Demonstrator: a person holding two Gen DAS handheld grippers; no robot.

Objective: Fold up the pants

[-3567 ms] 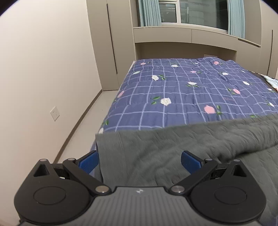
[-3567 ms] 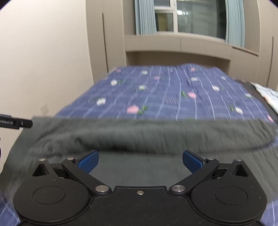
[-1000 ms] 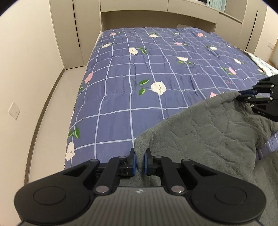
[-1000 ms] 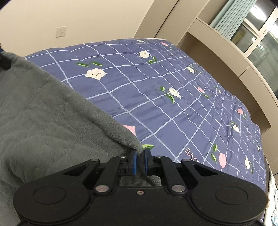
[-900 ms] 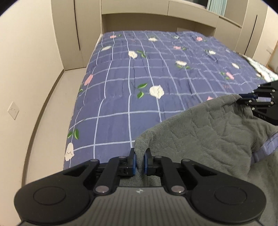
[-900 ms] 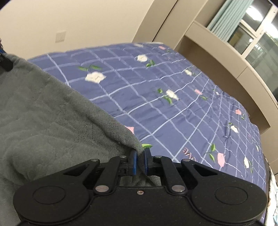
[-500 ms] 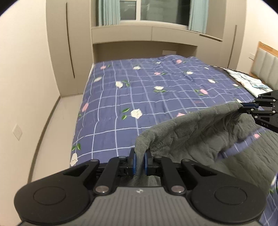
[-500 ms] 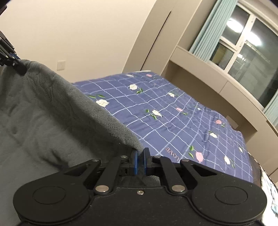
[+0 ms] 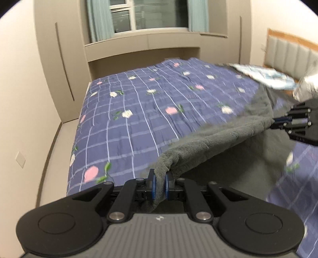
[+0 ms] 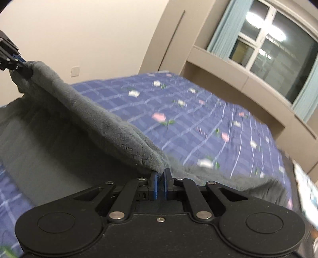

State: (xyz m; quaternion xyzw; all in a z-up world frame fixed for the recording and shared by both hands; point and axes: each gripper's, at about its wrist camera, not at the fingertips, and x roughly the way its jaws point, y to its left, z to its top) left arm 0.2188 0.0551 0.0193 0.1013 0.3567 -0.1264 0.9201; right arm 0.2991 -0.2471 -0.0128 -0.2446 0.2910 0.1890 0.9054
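The grey fleece pants (image 9: 214, 139) hang as a raised fold between my two grippers, above the bed. My left gripper (image 9: 159, 185) is shut on one corner of the fabric edge. My right gripper (image 10: 160, 185) is shut on the other corner of the pants (image 10: 95, 121). In the left wrist view the right gripper (image 9: 278, 120) shows at the far right, pinching the cloth. The left gripper (image 10: 21, 61) appears at the upper left of the right wrist view. The rest of the pants lies below the fold on the bed.
A blue checked quilt with flowers (image 9: 139, 111) covers the bed. Beige wardrobes (image 9: 57, 65) and a window with teal curtains (image 9: 151, 15) stand beyond it. A padded headboard (image 9: 290, 55) and a light pillow (image 9: 264, 75) are at the right. Floor (image 9: 57, 150) runs along the left wall.
Both grippers have carried the held edge of the pants up and across the bed, stretching the fold between them. The views now tilt higher, showing the window and headboard.
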